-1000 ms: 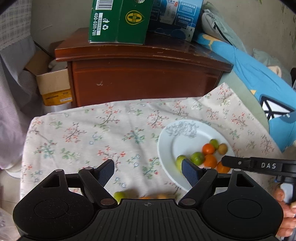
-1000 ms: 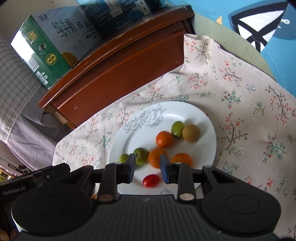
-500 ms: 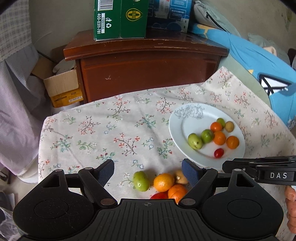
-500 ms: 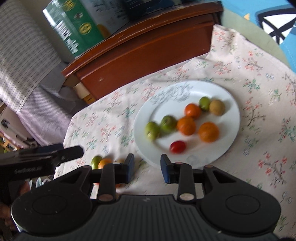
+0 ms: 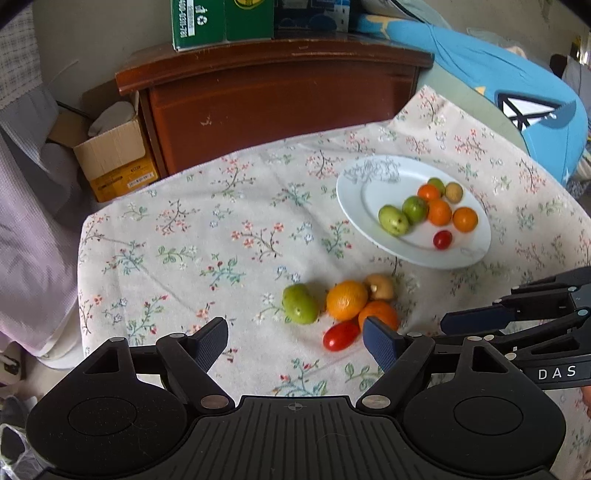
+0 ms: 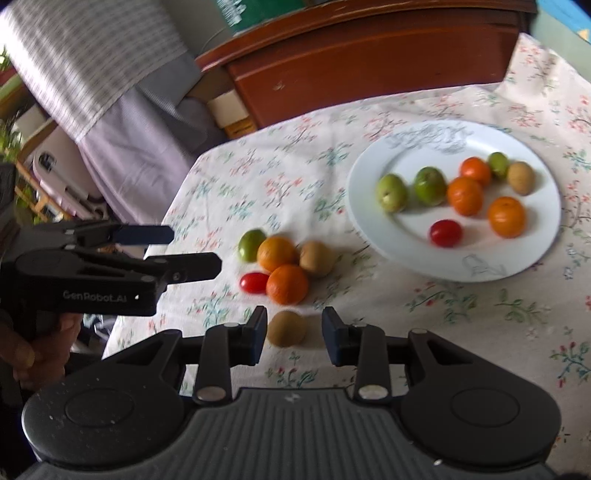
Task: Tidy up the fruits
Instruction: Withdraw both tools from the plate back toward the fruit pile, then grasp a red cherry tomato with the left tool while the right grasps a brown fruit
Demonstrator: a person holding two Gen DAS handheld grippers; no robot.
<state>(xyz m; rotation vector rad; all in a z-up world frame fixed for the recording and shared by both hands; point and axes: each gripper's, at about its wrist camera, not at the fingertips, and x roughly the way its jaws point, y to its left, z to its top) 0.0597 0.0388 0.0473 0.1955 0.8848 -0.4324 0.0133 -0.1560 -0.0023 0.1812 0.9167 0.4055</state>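
While the left claw (image 5: 295, 341) gapes wide, a brown fruit (image 6: 286, 328) lies untouched between the narrowly parted right claw (image 6: 294, 334).

Black plastic tongs (image 6: 293, 334) with dark blue pads (image 5: 380, 341), silver screws, white lettering.

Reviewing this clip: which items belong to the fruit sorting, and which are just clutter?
Job: white plate with seven fruits; loose fruit cluster on the cloth; brown fruit between the right gripper fingers.
Clutter: wooden cabinet, green carton, cardboard box, blue bedding.

bare tablecloth (image 5: 192, 236) left of plate (image 5: 354, 206); fruit cluster (image 5: 345, 299) crowds the near edge
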